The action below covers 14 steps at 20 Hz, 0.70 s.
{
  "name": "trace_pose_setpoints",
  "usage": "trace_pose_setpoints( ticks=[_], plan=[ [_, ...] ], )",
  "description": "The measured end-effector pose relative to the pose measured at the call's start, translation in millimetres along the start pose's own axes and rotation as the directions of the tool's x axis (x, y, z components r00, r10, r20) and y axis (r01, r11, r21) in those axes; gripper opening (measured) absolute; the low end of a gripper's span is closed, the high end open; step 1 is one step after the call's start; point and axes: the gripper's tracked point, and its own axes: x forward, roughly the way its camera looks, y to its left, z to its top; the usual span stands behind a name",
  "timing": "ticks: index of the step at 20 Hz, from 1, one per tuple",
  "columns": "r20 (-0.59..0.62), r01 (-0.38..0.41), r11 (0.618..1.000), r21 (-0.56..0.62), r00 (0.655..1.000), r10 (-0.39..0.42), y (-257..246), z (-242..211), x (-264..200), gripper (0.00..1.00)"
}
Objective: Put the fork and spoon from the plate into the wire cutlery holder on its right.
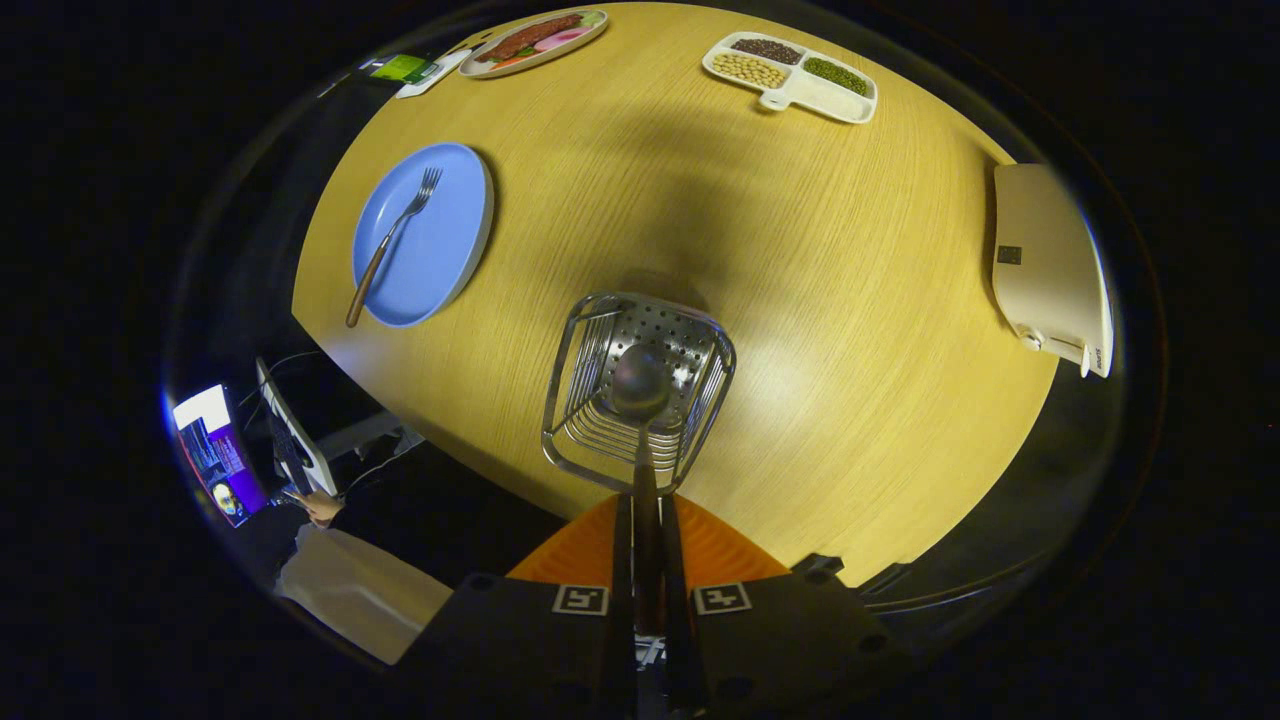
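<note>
The fingers [646,520] were clamped on the spoon [641,400] handle, its bowl hanging over the wire cutlery holder [575,400] just ahead. The fork [392,240] lay on the blue plate [445,250], well apart.

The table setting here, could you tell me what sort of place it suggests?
Probably a mock dining table in a test booth: a wooden table with a blue plate, trays of food and a monitor beside it. The claw is shut on a spoon over the wire holder.

It looks like a test room set up like a dining spot: a wooden table [800,260] holds pretend food trays [790,75], and computer screens [215,455] glow nearby.
</note>
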Motion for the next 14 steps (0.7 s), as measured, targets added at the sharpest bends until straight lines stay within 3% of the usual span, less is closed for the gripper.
trace_pose_setpoints(
  ticks=[4,8,9,14],
  plan=[
    [0.076,-0.041,0.999,0.029,0.996,0.039,10.2,7.2,-11.5,0.32],
    [0.183,-0.08,0.997,0.013,0.98,0.076,28.8,10.9,-31.1,0.75],
    [0.217,-0.082,0.997,0.003,0.973,0.079,34.4,12.3,-36.4,0.94],
    [0.394,-0.138,0.99,0.02,0.911,0.119,74.6,23.2,-68.0,1.0]
  ],
)
